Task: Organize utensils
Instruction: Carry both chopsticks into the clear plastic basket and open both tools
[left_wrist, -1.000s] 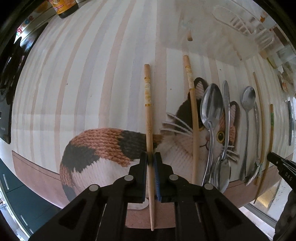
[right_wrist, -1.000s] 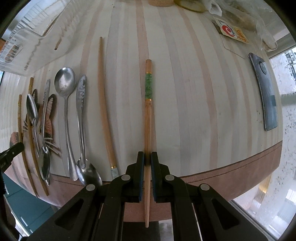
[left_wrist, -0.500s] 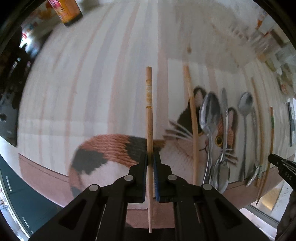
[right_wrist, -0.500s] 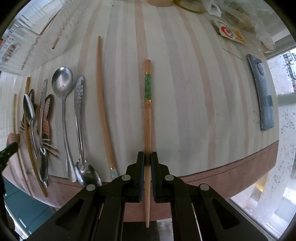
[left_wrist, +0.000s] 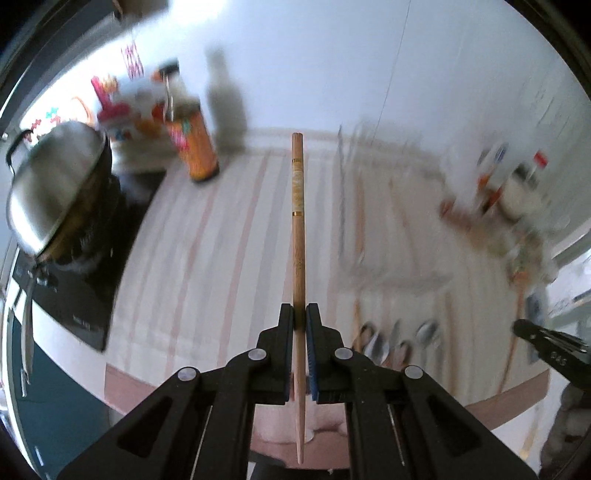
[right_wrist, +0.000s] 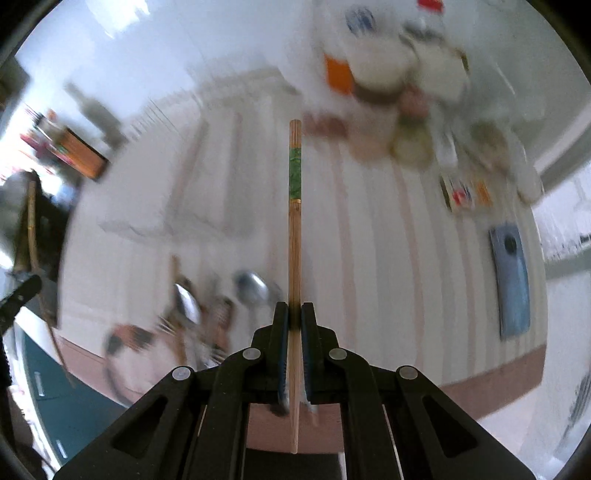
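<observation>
My left gripper (left_wrist: 300, 314) is shut on a wooden chopstick with a pale yellow band (left_wrist: 297, 229) and holds it up off the striped cloth. My right gripper (right_wrist: 294, 314) is shut on a wooden chopstick with a green band (right_wrist: 294, 236), also lifted. Several spoons (left_wrist: 391, 341) and more chopsticks lie blurred on the cat-patterned mat below; they also show in the right wrist view (right_wrist: 221, 299). A clear utensil rack (left_wrist: 384, 221) stands at the back of the table, blurred.
A steel pot (left_wrist: 55, 184) sits on a black hob at the left. An orange bottle (left_wrist: 194, 146) and jars (left_wrist: 509, 184) stand by the wall. A blue phone (right_wrist: 511, 280) lies at the right. Bags and containers (right_wrist: 399, 85) crowd the far right corner.
Both grippers have lifted their chopsticks off the table and tilted up, so the wall and the back of the table have come into view. Both views are motion-blurred.
</observation>
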